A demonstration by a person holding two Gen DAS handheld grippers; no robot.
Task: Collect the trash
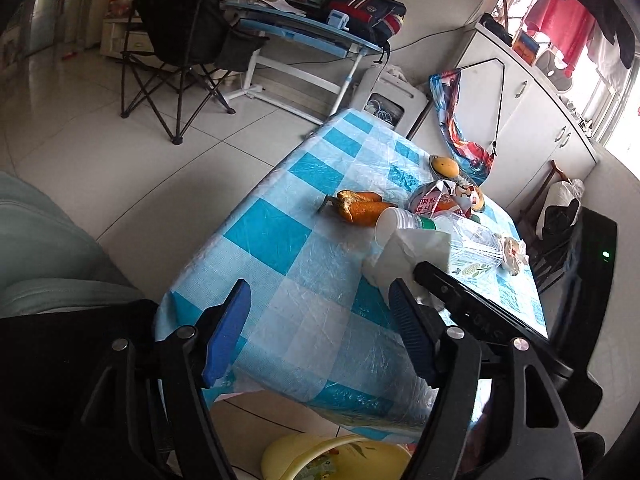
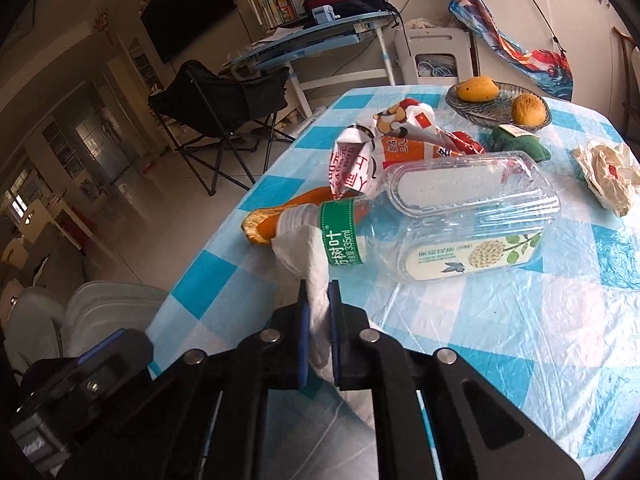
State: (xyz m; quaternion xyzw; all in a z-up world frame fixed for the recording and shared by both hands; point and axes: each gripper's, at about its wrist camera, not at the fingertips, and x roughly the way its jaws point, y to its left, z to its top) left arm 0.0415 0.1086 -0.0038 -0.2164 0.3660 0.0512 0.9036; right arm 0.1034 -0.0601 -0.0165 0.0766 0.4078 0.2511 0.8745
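A: Start big. What carries it all?

B: The counter point(image 2: 500, 340) under its blue-checked plastic cover. The trash lies in a heap toward the far middle: a clear plastic bottle point(image 2: 440, 248) on its side, long axis running across the right wrist view, neck pointing left. Behind it sit a crumpled snack wrapper point(image 2: 384, 148) and an orange peel point(image 2: 276, 216).

A: And the piece in hand?

B: A white tissue point(image 2: 308, 252), bunched against the bottle's neck and trailing back toward the near edge. The right tongs point(image 2: 319, 320) are pinched tight on that trailing end, blue pads squeezing the paper.

A: The other side?

B: The left tongs point(image 1: 320, 332) stand wide apart with nothing between them, off to the left of the heap.

A: So where does the tissue go?

B: I'd judge to the yellow bin point(image 1: 336, 460), below the counter's near edge, straight back from the right tongs.
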